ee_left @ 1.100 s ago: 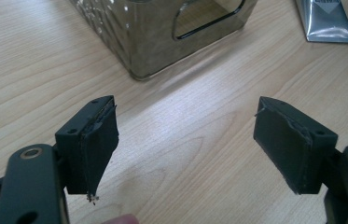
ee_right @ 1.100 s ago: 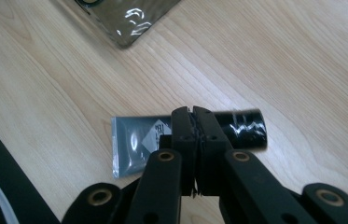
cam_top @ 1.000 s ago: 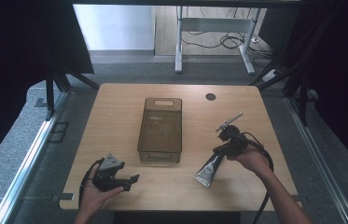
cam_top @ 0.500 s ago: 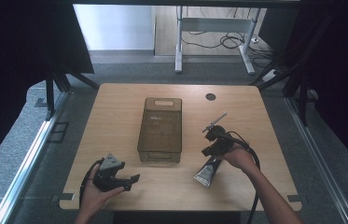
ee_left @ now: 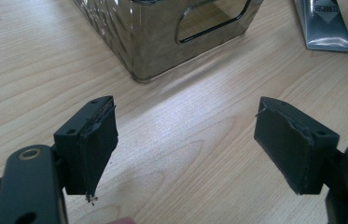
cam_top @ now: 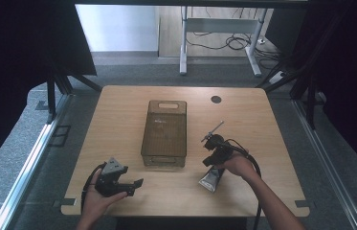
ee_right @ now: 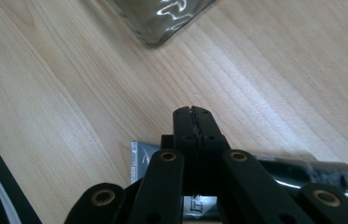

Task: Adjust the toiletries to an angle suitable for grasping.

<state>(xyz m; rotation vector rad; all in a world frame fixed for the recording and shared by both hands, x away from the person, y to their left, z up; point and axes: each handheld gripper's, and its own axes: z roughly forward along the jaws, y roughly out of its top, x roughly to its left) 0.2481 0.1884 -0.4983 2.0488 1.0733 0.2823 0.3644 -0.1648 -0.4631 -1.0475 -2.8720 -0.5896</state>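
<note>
Tube [cam_top: 210, 178] of silver foil lies flat near the table's front edge, right of the smoked plastic bin [cam_top: 163, 132].
Seen from the right gripper [ee_right: 194, 113] view, its jaws are pressed together just above the tube, gripping nothing; the left gripper [ee_left: 185, 140] view shows wide-spread jaws over bare wood, with the bin's cut-out handle ahead. From the high view, the wooden table [cam_top: 118, 115] stands on grey floor amid dark curtains, the right hand [cam_top: 236, 164] over the tube, the left hand [cam_top: 100, 196] low at the front-left.
</note>
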